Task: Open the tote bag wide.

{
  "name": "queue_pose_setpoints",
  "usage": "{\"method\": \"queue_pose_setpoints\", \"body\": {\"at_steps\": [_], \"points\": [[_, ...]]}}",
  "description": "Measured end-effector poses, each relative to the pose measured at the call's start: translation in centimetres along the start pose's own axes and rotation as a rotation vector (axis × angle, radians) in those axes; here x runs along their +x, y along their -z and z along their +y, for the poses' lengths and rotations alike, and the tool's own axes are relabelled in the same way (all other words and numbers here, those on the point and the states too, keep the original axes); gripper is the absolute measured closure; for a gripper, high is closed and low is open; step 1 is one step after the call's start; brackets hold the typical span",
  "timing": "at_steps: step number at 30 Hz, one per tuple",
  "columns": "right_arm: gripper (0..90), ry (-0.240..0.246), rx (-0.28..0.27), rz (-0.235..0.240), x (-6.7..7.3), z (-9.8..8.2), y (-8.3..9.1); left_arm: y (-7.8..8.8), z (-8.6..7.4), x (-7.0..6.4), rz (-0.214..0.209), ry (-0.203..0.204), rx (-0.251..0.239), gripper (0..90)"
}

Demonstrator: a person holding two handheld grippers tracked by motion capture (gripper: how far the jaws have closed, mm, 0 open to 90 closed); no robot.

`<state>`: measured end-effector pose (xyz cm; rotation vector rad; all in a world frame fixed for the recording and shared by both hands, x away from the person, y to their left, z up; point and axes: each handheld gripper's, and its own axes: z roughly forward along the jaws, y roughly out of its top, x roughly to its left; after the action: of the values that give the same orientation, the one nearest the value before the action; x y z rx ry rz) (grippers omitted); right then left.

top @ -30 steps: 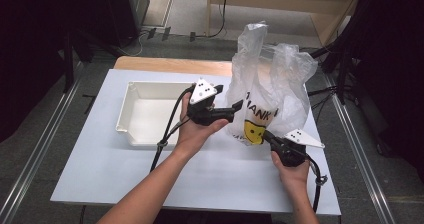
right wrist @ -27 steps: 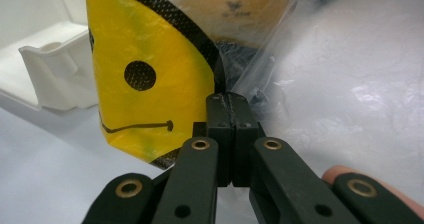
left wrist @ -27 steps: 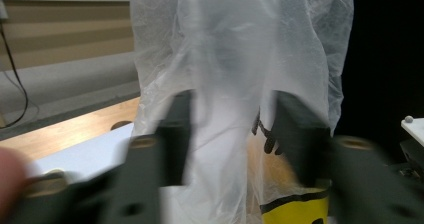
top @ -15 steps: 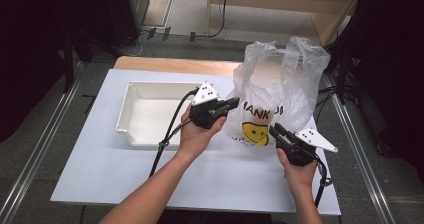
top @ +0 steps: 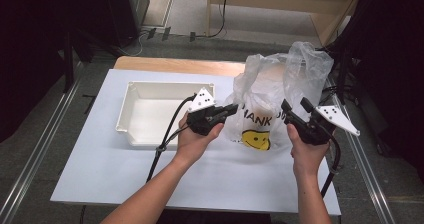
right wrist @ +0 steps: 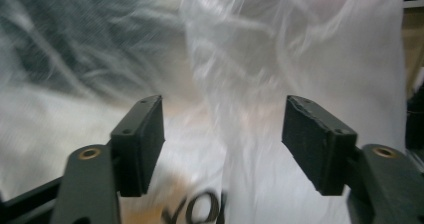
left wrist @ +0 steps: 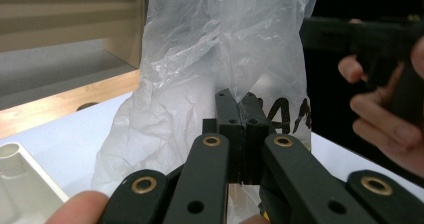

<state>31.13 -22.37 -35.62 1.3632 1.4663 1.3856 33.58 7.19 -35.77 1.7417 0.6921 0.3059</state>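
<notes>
Partly blurred, the plastic bag [right wrist: 300, 59] hides its own contents.

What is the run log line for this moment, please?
left gripper: shut on plastic bag | right gripper: jaws just opening, nothing between | tray: empty

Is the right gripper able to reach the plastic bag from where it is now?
Probably yes. The right gripper has its jaws open just beside the plastic bag, and the film lies right before them with nothing between. The left gripper pinches the opposite side.
</notes>
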Motion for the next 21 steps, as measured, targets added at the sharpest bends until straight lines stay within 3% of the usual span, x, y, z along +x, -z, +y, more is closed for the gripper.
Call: {"method": "queue_pose_setpoints", "body": {"at_steps": [2, 3, 4, 6, 7, 9, 10, 11, 15, 18, 21], "points": [[25.2, -0.010, 0.008, -0.053, 0.2, 1.2, -0.8, 0.1, -0.1, 0.0, -0.007, -0.002, -0.006, 90.0], [25.2, -0.010, 0.008, -0.053, 0.2, 1.2, -0.8, 0.1, -0.1, 0.0, -0.007, -0.002, -0.006, 90.0], [17.8, -0.025, 0.027, -0.108, 0.2, 1.7, -1.6, 0.2, -0.1, 0.0, -0.008, -0.007, -0.008, 90.0], [16.3, -0.047, 0.040, -0.126, 0.2, 1.9, -1.9, 0.2, -0.2, -0.1, -0.016, -0.012, -0.012, 90.0], [17.6, -0.074, 0.067, -0.154, 0.0, 2.2, -2.5, 0.3, -0.2, -0.2, -0.017, -0.015, -0.012, 90.0], [22.3, -0.093, 0.087, -0.158, -0.1, 2.4, -2.9, 0.4, -0.3, -0.2, -0.036, -0.020, -0.011, 90.0], [35.7, -0.110, 0.134, -0.156, -0.2, 2.4, -3.4, 0.5, -0.4, -0.1, -0.050, -0.019, -0.012, 90.0], [35.7, -0.110, 0.134, -0.156, -0.2, 2.4, -3.4, 0.5, -0.4, -0.1, -0.050, -0.019, -0.012, 90.0], [87.1, -0.121, 0.194, -0.120, -1.1, 1.8, -3.9, 1.0, -0.7, 0.2, -0.058, -0.005, -0.015, 90.0], [90.0, -0.131, 0.167, -0.094, -1.7, 1.3, -3.4, 1.2, -0.9, 0.4, -0.044, -0.003, -0.005, 90.0], [90.0, -0.131, 0.121, -0.097, -2.1, 1.1, -2.5, 1.3, -1.5, 0.9, -0.021, 0.021, 0.016, 90.0]]}}
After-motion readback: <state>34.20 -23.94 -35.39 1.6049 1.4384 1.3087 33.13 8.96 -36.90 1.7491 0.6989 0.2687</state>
